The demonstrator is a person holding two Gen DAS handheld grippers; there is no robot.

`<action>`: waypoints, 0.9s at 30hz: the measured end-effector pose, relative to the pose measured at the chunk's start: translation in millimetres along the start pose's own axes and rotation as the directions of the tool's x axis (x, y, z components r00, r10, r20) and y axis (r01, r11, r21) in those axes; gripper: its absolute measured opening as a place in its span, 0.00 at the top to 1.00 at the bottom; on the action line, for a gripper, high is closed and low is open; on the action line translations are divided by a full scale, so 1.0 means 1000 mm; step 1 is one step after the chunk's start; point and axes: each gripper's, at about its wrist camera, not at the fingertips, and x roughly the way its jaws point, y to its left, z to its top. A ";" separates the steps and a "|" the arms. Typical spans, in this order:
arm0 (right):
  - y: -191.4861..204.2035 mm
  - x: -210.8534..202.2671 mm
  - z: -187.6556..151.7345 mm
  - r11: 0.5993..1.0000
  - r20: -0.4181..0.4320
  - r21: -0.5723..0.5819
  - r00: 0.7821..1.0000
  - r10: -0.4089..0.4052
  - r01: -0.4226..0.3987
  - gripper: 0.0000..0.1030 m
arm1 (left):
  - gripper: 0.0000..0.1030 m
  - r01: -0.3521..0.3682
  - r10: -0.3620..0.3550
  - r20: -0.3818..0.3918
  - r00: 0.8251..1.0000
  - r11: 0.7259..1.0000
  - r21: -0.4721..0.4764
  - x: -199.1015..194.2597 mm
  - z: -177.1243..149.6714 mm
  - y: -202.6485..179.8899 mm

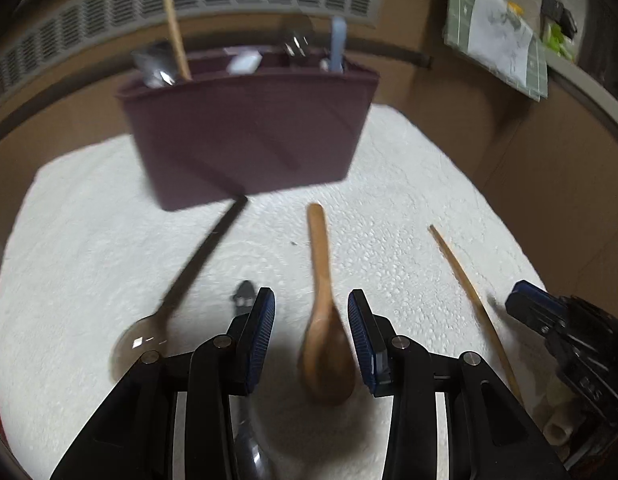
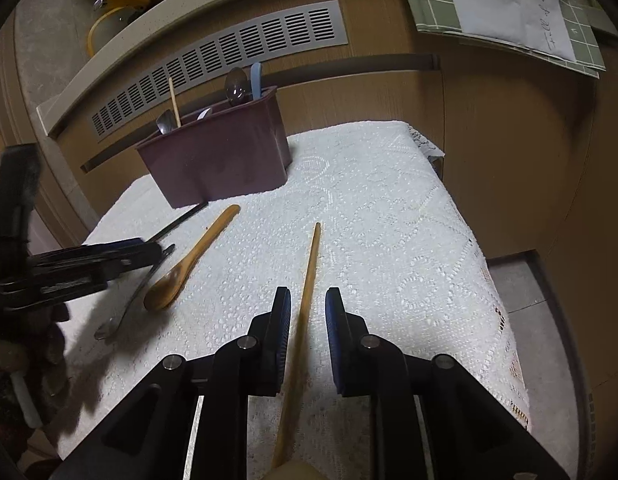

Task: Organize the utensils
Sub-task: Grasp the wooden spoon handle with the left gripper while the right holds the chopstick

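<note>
Here the left gripper gapes around a wooden spoon; the right gripper, open, straddles a chopstick.

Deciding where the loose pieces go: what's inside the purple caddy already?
Inside the purple caddy: a wooden stick, metal spoons, a blue handle and something white. Its walls hide their lower ends and the bottom.

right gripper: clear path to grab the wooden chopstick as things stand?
Probably yes. The right gripper is open with the wooden chopstick already lying between its fingers on the white cloth. Nothing sits on or against the stick; the wooden spoon lies apart, to the left.
</note>
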 end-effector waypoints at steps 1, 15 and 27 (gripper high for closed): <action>-0.001 0.000 0.000 1.000 0.004 0.003 1.000 0.005 -0.005 0.83 | 0.62 0.000 0.000 -0.027 1.000 1.000 0.000 0.008 0.003 -0.002; -0.002 0.002 -0.001 1.000 -0.008 0.013 1.000 0.025 -0.025 0.81 | 0.79 -0.047 0.050 -0.049 0.998 0.997 0.062 0.007 -0.009 -0.011; 0.001 0.005 0.000 1.000 -0.028 -0.001 1.000 0.005 -0.006 0.81 | 0.79 -0.003 0.005 -0.088 0.996 1.000 0.022 -0.029 -0.060 -0.006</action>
